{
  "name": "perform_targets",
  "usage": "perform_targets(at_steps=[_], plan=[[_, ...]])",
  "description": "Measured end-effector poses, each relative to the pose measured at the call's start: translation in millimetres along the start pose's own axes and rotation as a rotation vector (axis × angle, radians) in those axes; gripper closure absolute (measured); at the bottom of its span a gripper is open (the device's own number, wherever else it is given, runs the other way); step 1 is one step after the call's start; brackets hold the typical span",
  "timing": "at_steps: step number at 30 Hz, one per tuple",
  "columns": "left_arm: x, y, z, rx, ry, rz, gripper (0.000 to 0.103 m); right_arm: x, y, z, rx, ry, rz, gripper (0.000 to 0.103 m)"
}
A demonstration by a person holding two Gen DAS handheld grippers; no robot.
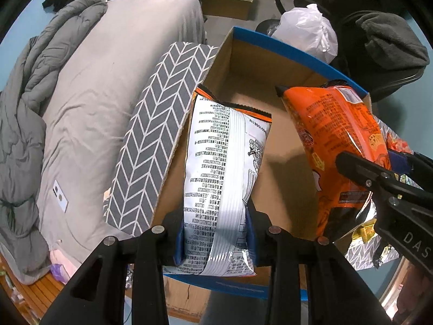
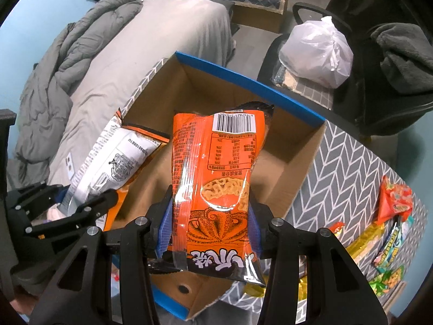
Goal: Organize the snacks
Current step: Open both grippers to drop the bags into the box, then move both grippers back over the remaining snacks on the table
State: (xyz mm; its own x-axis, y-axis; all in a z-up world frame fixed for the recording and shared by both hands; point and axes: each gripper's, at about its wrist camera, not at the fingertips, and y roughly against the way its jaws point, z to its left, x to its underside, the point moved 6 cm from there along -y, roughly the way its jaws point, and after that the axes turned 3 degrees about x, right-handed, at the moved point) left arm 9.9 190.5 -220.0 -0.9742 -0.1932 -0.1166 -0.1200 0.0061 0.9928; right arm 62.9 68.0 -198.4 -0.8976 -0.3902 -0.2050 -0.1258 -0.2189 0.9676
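The left claw [image 1: 216, 233] grips a silver bag [image 1: 224, 178] by its lower end, holding it upright over the open box [image 1: 243, 103]. At right, the right claw [image 1: 379, 173] clamps an orange bag [image 1: 330, 135] above the box's far side. A grey bed [image 1: 108, 81] lies left.

Both grippers, left gripper [image 1: 215, 234] & right gripper [image 2: 211, 228], were matte black plastic w/ angular linkage arms, triangular cut-outs and round silver screw heads at the pivots. Blue ribbed pads [image 2: 164, 226] lined the inner finger faces. Right unit's arm carried pale embossed letters "DAS" in left wrist view.
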Motion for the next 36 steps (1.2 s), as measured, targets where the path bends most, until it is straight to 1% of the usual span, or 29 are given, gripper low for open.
perform_targets(at_steps=[2, 4, 5, 6, 8, 10, 15, 20, 28, 30, 36], plan=[[0, -2, 2, -0.015, 0.002, 0.002, 0.064, 0, -1, 1, 0.003, -0.005, 0.006, 0.057], [0, -2, 2, -0.010, -0.003, 0.008, 0.061, -1, -2, 2, 0.009, -0.007, 0.005, 0.057], [0, -1, 2, -0.008, -0.004, 0.006, 0.057, -1, -1, 2, 0.013, -0.008, 0.005, 0.054], [0, 0, 3, -0.010, -0.004, 0.002, 0.049, -1, -1, 3, 0.014, -0.010, 0.004, 0.052], [-1, 3, 5, -0.019, 0.001, -0.016, 0.041, 0, 1, 3, 0.011, -0.015, -0.002, 0.040], [-1, 5, 6, -0.024, 0.007, -0.019, 0.041, -1, 4, 2, 0.014, -0.019, -0.011, 0.037], [0, 10, 2, -0.004, 0.011, -0.018, 0.041, 1, 14, -6, 0.040, -0.028, -0.024, 0.035], [3, 18, -10, 0.005, -0.018, -0.020, 0.041, 9, 21, -21, 0.057, -0.065, -0.020, 0.034], [2, 29, -42, 0.020, -0.078, -0.035, 0.040, 29, 38, -53, 0.087, -0.138, -0.031, 0.033], [2, 31, -50, 0.024, -0.094, -0.035, 0.040, 34, 45, -64, 0.095, -0.164, -0.037, 0.031], [4, 33, -79, 0.035, -0.150, -0.037, 0.040, 53, 64, -100, 0.124, -0.244, -0.054, 0.030]])
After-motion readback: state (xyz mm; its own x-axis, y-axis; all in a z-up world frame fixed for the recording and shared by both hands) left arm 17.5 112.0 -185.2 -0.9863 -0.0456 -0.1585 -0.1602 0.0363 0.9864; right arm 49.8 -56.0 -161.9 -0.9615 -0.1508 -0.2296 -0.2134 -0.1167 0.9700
